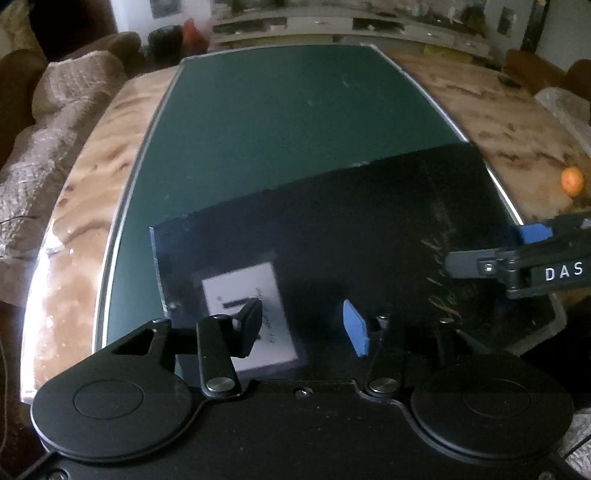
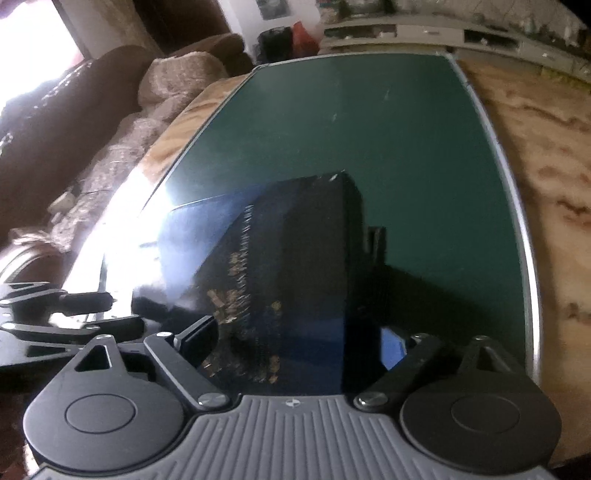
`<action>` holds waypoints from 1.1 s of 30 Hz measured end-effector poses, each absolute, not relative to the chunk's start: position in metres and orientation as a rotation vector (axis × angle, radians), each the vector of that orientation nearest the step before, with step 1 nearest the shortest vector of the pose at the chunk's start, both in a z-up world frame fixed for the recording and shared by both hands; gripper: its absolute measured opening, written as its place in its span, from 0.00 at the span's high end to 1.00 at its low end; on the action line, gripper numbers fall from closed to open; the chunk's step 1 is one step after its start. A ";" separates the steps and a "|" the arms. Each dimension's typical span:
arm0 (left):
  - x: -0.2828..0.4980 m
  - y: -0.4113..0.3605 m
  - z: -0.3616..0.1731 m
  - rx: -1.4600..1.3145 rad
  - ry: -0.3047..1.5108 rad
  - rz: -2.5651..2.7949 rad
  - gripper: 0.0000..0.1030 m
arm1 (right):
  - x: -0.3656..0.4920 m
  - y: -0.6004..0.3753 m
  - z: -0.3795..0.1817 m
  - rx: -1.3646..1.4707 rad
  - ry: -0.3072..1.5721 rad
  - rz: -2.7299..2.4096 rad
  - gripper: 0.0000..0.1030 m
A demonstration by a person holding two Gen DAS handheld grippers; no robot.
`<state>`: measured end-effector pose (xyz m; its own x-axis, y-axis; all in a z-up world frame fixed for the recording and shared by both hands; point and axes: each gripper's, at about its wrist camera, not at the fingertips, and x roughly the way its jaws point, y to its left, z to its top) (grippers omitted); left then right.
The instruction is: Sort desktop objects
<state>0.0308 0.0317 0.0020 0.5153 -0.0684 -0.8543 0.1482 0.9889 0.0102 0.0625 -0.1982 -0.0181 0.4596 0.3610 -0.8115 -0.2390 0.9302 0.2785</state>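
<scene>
A large dark box [image 1: 332, 229] with a gold pattern and a white label [image 1: 255, 317] lies on the green mat [image 1: 288, 122]. My left gripper [image 1: 303, 325] hovers open over the box's near left part, its black finger above the label. At the right edge of the left wrist view my right gripper [image 1: 498, 247] reaches in, one finger over the box and the blue-padded one past its right edge. In the right wrist view the box [image 2: 295, 266] fills the space between the widely spread fingers of my right gripper [image 2: 295, 341]. The left gripper [image 2: 85, 310] shows at the left there.
The mat lies on a marbled wooden table [image 1: 517, 122]. A small orange ball [image 1: 572, 181] rests on the table at the right. A sofa with rough beige covers [image 1: 62, 122] runs along the left side. Shelves [image 1: 369, 26] stand behind the table.
</scene>
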 end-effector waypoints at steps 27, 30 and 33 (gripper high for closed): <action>0.013 0.080 -0.031 -0.007 1.020 -0.121 0.19 | 0.015 -0.208 -0.055 0.086 1.024 0.424 0.10; 0.013 0.075 -0.032 0.001 1.016 -0.121 0.19 | 0.027 -0.210 -0.044 0.093 1.019 0.431 0.08; 0.013 0.073 -0.029 0.000 1.014 -0.119 0.19 | 0.029 -0.207 -0.043 0.094 1.015 0.432 0.04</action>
<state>0.0129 0.0728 -0.0288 0.5229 -0.0989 -0.8466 0.0991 0.9936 -0.0548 0.0287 -0.2067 -0.0435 0.4510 0.3918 -0.8019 -0.3060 0.9119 0.2735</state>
